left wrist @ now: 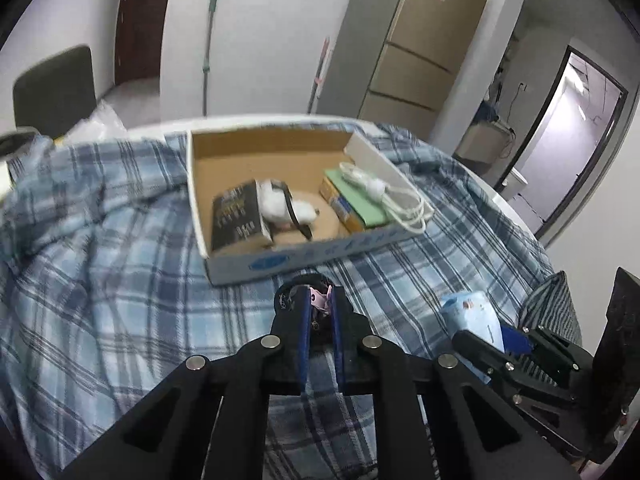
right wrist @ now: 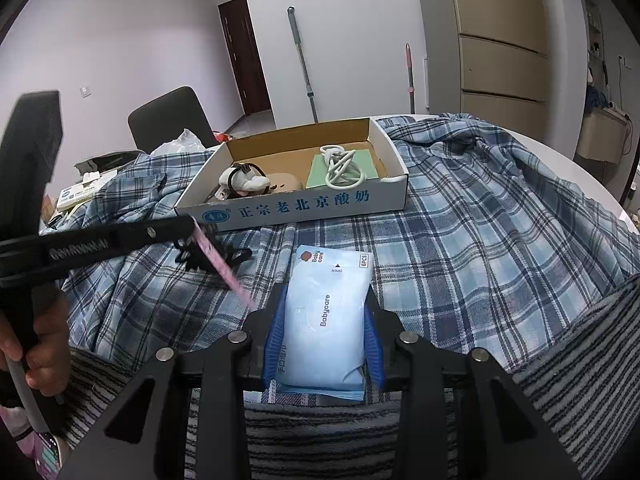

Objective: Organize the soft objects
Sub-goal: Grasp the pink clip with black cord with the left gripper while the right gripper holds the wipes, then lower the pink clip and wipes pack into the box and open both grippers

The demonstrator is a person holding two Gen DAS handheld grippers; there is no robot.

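Observation:
My left gripper (left wrist: 320,300) is shut on a pink strap with a black lace bow (left wrist: 319,298), held above the plaid cloth just in front of the cardboard box (left wrist: 304,254). The right wrist view shows the strap (right wrist: 218,266) hanging from it. My right gripper (right wrist: 324,320) is shut on a light blue pack of Babycare wipes (right wrist: 326,316), also seen in the left wrist view (left wrist: 474,314). The box (right wrist: 304,206) holds a white plush toy (right wrist: 244,182), a coiled white cable (right wrist: 340,166), a green pad and a dark booklet (left wrist: 238,216).
A blue plaid cloth (left wrist: 100,240) covers the round table. A striped grey cloth (right wrist: 580,360) lies at the near edge. A dark chair (right wrist: 168,118) and clutter stand at the far left. Mop poles, a cabinet and a doorway lie behind.

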